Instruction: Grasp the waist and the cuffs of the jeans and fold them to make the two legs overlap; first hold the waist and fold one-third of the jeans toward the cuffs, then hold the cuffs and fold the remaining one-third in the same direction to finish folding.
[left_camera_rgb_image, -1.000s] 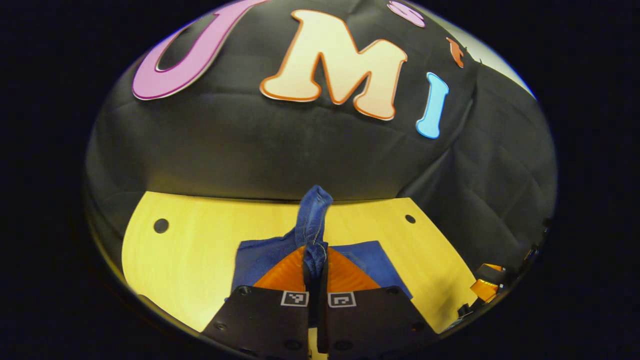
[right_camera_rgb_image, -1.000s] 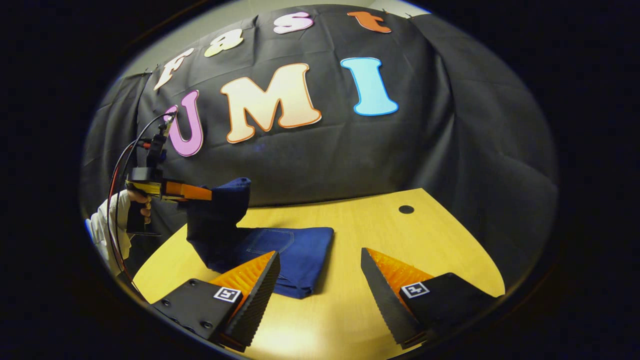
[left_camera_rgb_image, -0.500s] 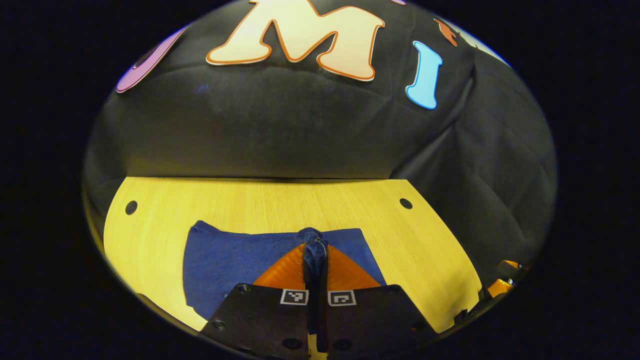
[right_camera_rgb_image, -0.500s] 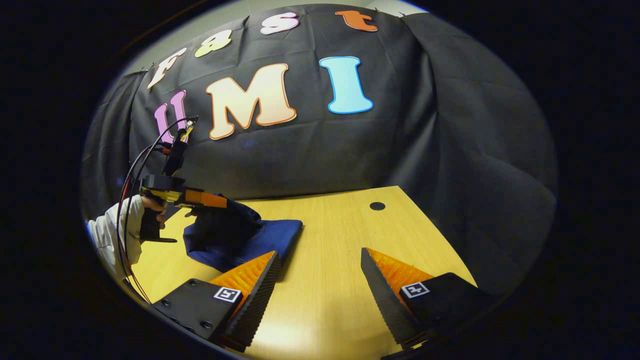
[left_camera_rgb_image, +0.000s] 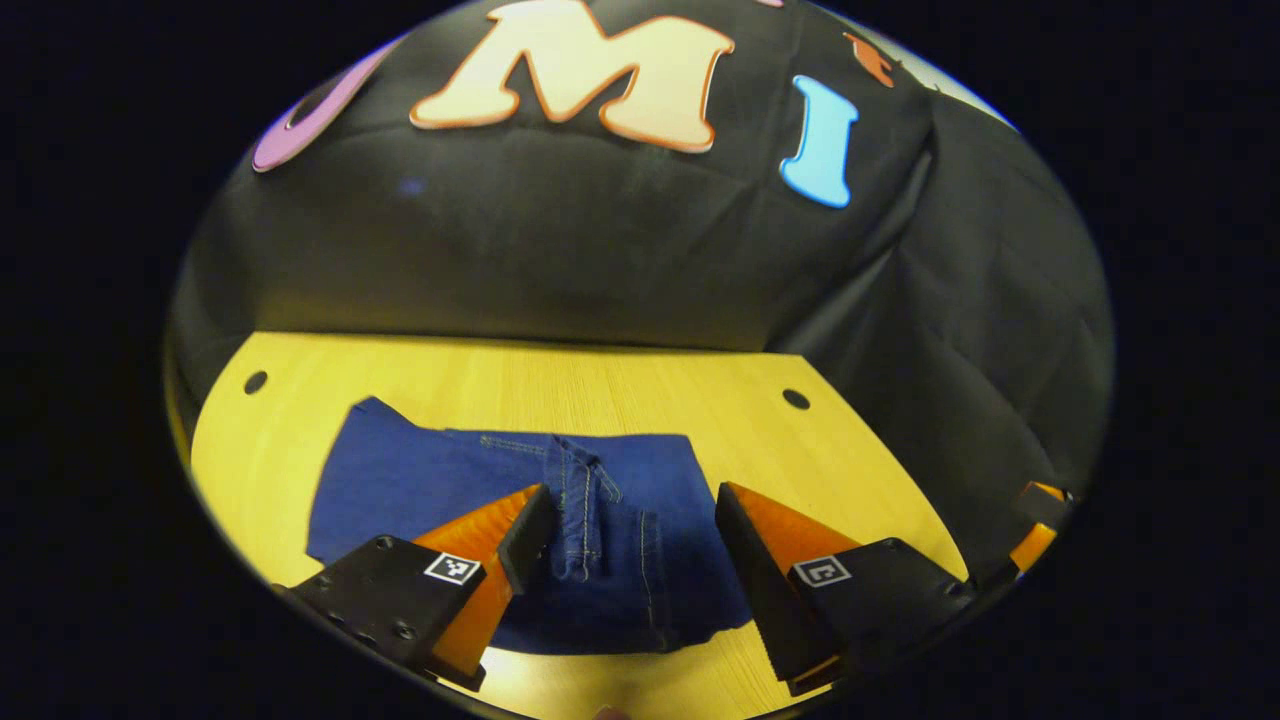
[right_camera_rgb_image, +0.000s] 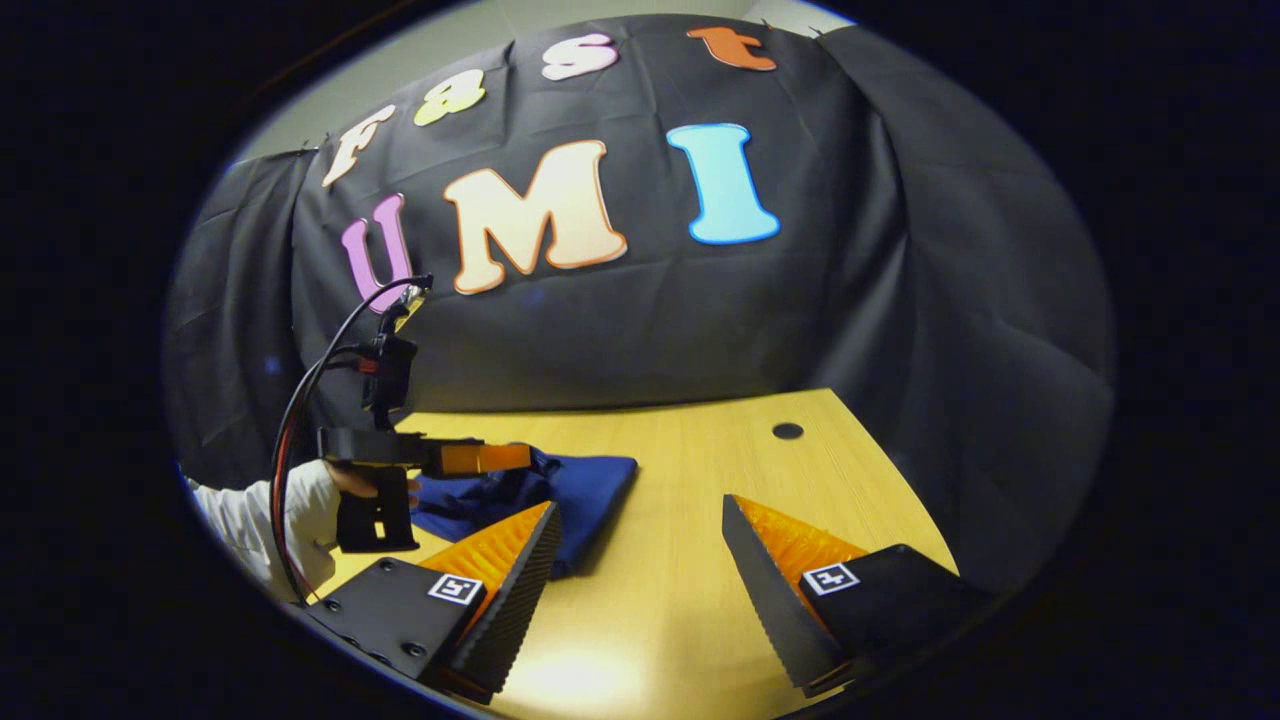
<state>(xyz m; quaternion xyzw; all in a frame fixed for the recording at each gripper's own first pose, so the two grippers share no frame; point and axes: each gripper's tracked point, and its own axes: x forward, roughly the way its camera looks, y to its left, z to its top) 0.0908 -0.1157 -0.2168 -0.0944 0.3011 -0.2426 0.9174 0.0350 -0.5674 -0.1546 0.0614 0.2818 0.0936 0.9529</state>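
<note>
The dark blue jeans (left_camera_rgb_image: 450, 480) lie folded in a flat stack on the yellow wooden table (left_camera_rgb_image: 600, 390). A stitched cuff end (left_camera_rgb_image: 585, 500) rests on top of the stack. My left gripper (left_camera_rgb_image: 625, 535) hangs just above that cuff, open, its orange fingers (left_camera_rgb_image: 490, 515) either side of the cloth and apart from it. In the right gripper view the jeans (right_camera_rgb_image: 590, 480) lie at the left, and the left gripper (right_camera_rgb_image: 480, 458) hovers over them in a sleeved hand (right_camera_rgb_image: 260, 515). My right gripper (right_camera_rgb_image: 640, 560) is open over bare table to the right of the jeans.
Round holes (left_camera_rgb_image: 796, 399) mark the table near its far corners, another hole (left_camera_rgb_image: 255, 382) at the far left. The black cloth wall (left_camera_rgb_image: 560, 270) stands right behind the table's far edge. Cables (right_camera_rgb_image: 310, 380) loop up from the left gripper's body.
My left gripper lowered the lifted cuff end onto the folded stack and opened, letting it go. The right gripper stayed open and barely shifted.
</note>
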